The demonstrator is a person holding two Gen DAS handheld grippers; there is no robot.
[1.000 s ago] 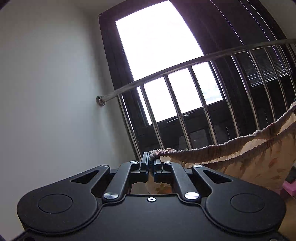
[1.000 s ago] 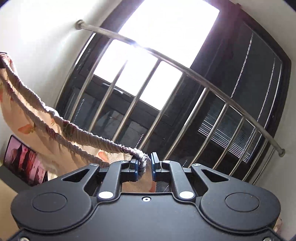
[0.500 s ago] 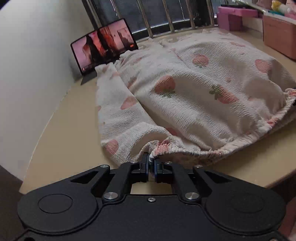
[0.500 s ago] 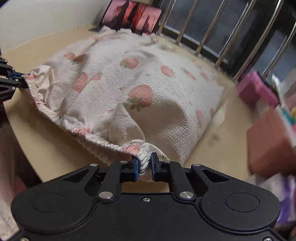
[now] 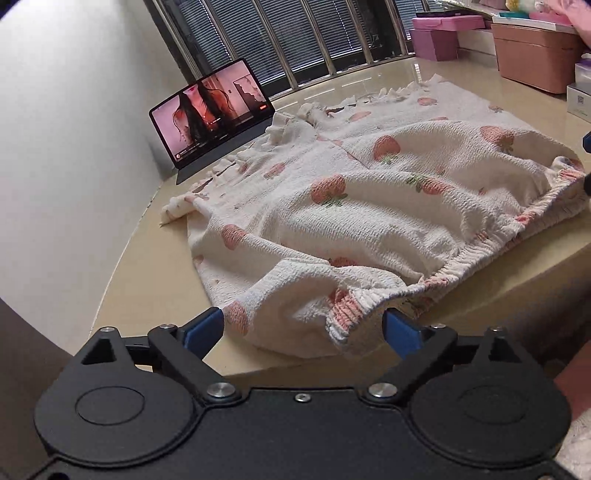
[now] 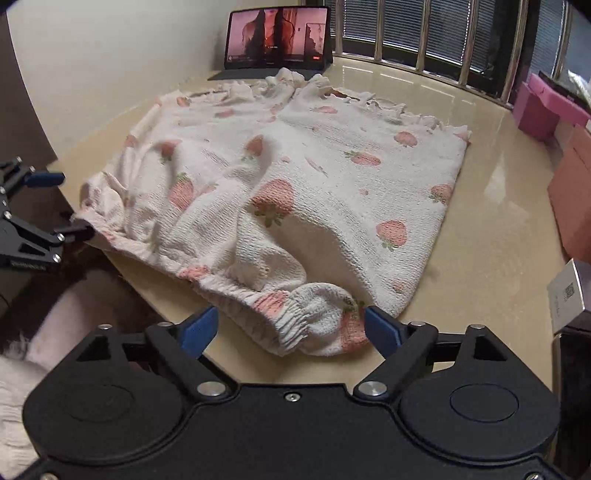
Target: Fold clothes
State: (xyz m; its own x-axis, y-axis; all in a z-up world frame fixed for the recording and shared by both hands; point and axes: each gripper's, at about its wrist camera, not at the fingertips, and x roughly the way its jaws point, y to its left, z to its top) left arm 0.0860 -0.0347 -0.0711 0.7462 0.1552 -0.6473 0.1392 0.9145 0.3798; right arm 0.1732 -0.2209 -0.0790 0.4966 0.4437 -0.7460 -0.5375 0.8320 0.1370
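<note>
both sets of jaws are opening wide as you look at them: on your left gripper [image 5: 303, 328] the blue pads stand far apart on either side of the bunched corner of the elastic waistband, and neither pad presses the cloth, so you have hold of nothing there. your right gripper [image 6: 290, 330] is the same, its pads spread to each side of the other gathered waistband corner, the fabric lying loose between them and not pinched. the strawberry-print shorts [image 5: 369, 206] lie spread on the beige tabletop [image 5: 147, 295], waistband toward you and running along the near edge of the table, ruffled leg hems at the far side. the cloth is not flat; the middle is puffed up in soft ridges and the waistband is slack and wavy. in the right wrist view your left gripper shows at the left edge, its fingers apart just beside the shorts' far waistband corner. behind the shorts a tablet [image 5: 212, 112] stands propped with a lit screen, close to the ruffled hems, against a window with metal bars [image 6: 424, 33]. to the right side of the table sit a pink box [image 5: 437, 38] and a larger dusty-pink case [image 5: 535, 55], both well apart from the shorts.
</note>
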